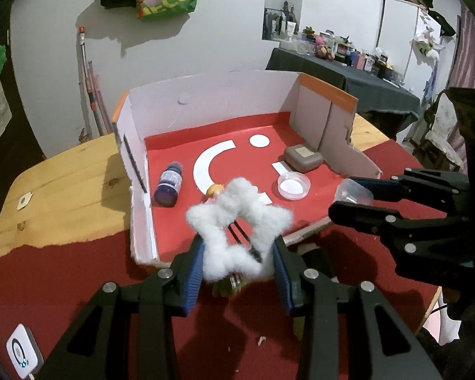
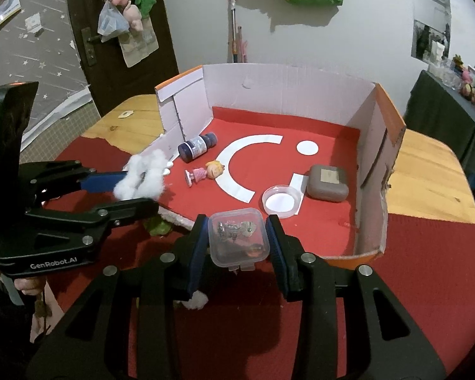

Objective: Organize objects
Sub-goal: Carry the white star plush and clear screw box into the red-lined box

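Observation:
My left gripper (image 1: pixel 239 247) is shut on a white fluffy star (image 1: pixel 240 209), held just before the front edge of an open cardboard box (image 1: pixel 221 95) with a red floor. In the right wrist view the star (image 2: pixel 142 177) and left gripper (image 2: pixel 136 190) hang at the box's left front corner. The right gripper (image 2: pixel 237 224) is shut on a small clear plastic case (image 2: pixel 237 240) with metal bits inside, also at the box's front edge. In the left wrist view the right gripper (image 1: pixel 345 194) is at the right, with the case (image 1: pixel 356 191) between its fingers.
Inside the box lie a purple bottle (image 2: pixel 198 147), a small doll (image 2: pixel 205 172), a clear round dish (image 2: pixel 281 201) and a grey case (image 2: pixel 327 182). A cotton scrap (image 2: pixel 196 300) and a white device (image 1: pixel 23 353) lie on the red cloth over the wooden table (image 1: pixel 63 190).

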